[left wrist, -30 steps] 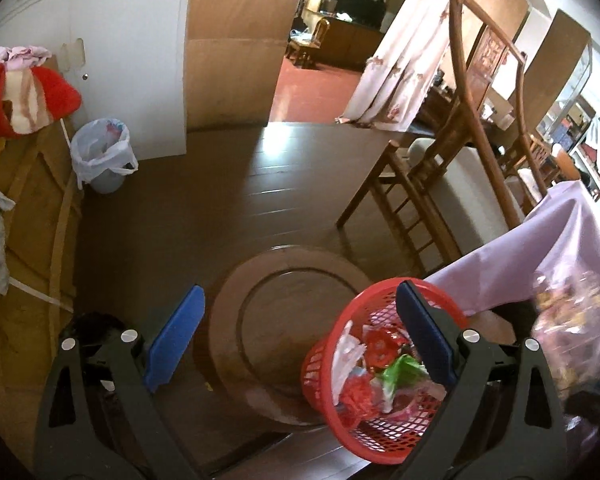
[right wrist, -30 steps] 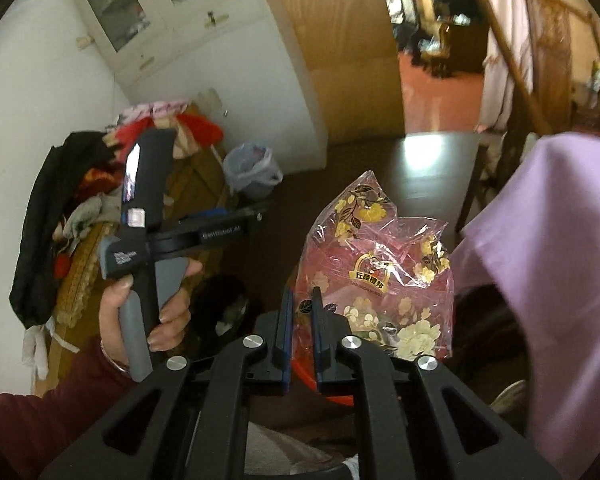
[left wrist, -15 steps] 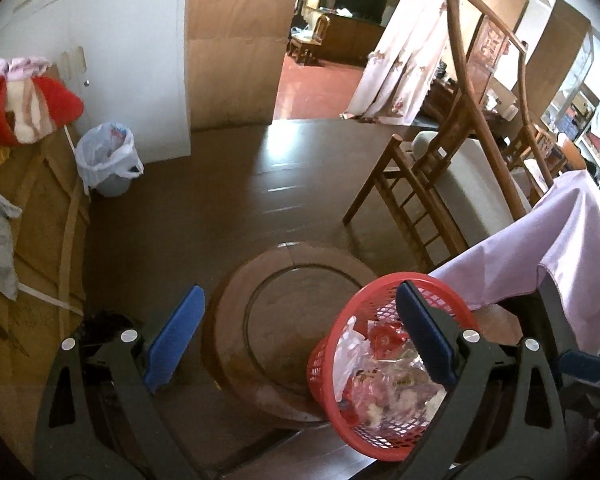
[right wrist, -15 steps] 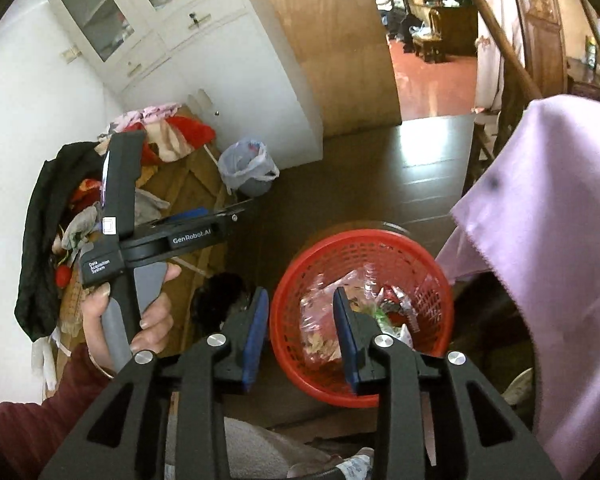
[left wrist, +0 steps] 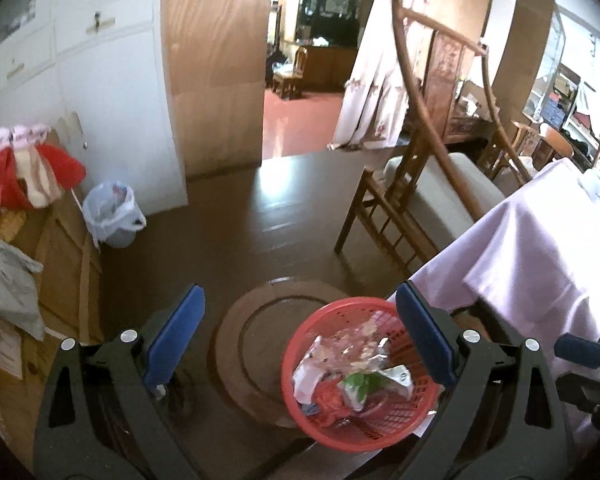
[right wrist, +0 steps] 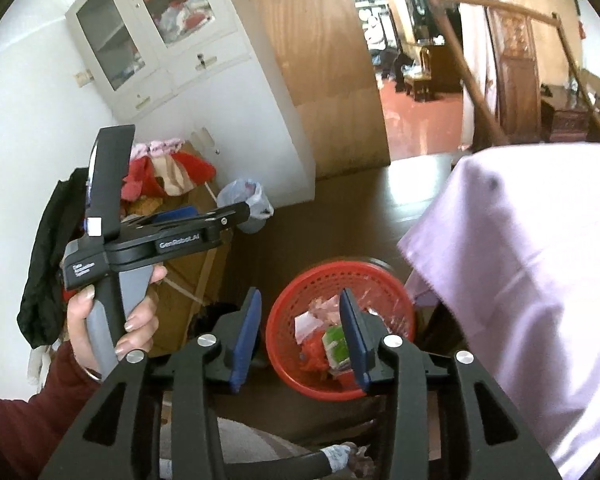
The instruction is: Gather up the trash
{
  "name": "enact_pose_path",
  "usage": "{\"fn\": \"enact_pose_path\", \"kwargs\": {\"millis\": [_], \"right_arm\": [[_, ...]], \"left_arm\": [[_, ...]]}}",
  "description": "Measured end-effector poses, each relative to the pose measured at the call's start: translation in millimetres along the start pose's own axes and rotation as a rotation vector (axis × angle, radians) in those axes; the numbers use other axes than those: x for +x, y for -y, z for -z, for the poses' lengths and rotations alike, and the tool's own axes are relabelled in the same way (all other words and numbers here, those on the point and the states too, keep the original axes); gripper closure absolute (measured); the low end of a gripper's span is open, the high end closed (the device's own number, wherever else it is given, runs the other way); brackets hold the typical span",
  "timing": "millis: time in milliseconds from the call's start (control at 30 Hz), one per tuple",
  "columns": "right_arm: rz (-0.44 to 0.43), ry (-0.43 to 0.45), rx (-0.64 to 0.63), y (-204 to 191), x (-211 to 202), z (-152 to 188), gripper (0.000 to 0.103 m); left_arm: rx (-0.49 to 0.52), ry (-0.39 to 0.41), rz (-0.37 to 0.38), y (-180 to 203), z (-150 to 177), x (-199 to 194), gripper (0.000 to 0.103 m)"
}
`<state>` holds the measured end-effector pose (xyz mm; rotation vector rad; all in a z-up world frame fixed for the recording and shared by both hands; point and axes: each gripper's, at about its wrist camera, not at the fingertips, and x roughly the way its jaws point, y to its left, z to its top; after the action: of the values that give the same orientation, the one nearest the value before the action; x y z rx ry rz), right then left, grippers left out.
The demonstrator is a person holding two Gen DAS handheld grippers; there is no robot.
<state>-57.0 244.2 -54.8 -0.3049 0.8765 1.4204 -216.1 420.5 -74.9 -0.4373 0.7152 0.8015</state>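
A red mesh basket (left wrist: 286,364) sits on a round wooden stool and holds wrappers. A clear floral bag (left wrist: 352,344) lies on top of them, with a green wrapper (left wrist: 360,384) below it. My left gripper (left wrist: 300,292) hangs above the stool and basket, open wide with nothing between its fingers. In the right wrist view the basket (right wrist: 340,270) lies below my right gripper (right wrist: 300,296). The right jaws are opening, and nothing is between the pads. A hand (right wrist: 136,320) holds the left gripper's handle at the left of that view.
The round stool (left wrist: 256,320) stands on dark floor beside a table with a lilac cloth (left wrist: 540,260). A wooden chair (left wrist: 420,184) is behind it. A bag-lined bin (left wrist: 112,216) stands by the white cabinet. Cardboard boxes with clothes (left wrist: 20,176) line the left.
The right gripper opened and let go of the floral bag, which dropped into the red basket. Both grippers rose and drew back from the basket.
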Motion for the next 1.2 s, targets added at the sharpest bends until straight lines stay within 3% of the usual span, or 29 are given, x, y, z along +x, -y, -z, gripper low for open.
{"fn": "enact_pose_path", "kwargs": {"millis": [233,633,933,1200], "right_arm": [[-0.017,0.11,0.015,4.1,-48.1,-0.5,0.061],[-0.004,0.207,0.001,2.5,-94.5,17.6,0.056],[0.006,0.259,-0.022,-4.4,-114.7,23.7,0.052],[0.022,0.246,-0.032,-7.2,-112.6,29.2,0.05]], "left_arm": [[0.049,0.098,-0.034,36.9,-4.1,-51.4,0.008],[0.133,0.231,-0.132,81.2,10.5,-118.7,0.007],[0.149,0.28,-0.181,87.7,23.0,-147.6,0.007],[0.131,0.251,-0.175,82.3,32.8,-147.0,0.007]]}}
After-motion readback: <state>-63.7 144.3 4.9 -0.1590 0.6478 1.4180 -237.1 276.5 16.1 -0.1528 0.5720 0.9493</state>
